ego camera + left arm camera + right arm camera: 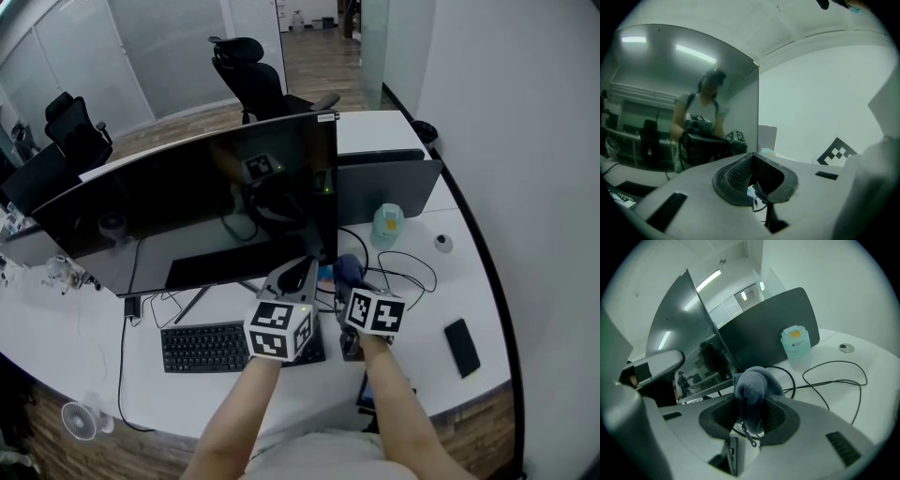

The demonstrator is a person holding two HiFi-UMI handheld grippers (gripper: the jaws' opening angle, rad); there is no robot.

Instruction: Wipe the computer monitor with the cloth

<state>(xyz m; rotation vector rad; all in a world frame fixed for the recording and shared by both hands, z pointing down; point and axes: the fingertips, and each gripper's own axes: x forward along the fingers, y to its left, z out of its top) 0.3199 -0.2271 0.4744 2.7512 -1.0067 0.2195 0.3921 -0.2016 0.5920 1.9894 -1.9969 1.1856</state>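
The wide curved monitor [187, 202] stands dark on the white desk and reflects the room. In the left gripper view its screen [679, 108] fills the left half and mirrors a person. A grey-blue cloth [752, 387] is bunched up with my right gripper [751, 406] shut on it. In the head view the cloth [348, 271] sits just below the monitor's lower right corner. My left gripper [295, 278] hovers beside it, under the screen's bottom edge. Its jaws [752, 157] meet at the tips with nothing between them.
A black keyboard [211, 347] lies under my left arm. Behind the monitor's right end stands a second dark panel [389, 183], with a pale teal container [387, 223] in front of it. Black cables [408, 272] loop on the desk; a phone [461, 345] lies right.
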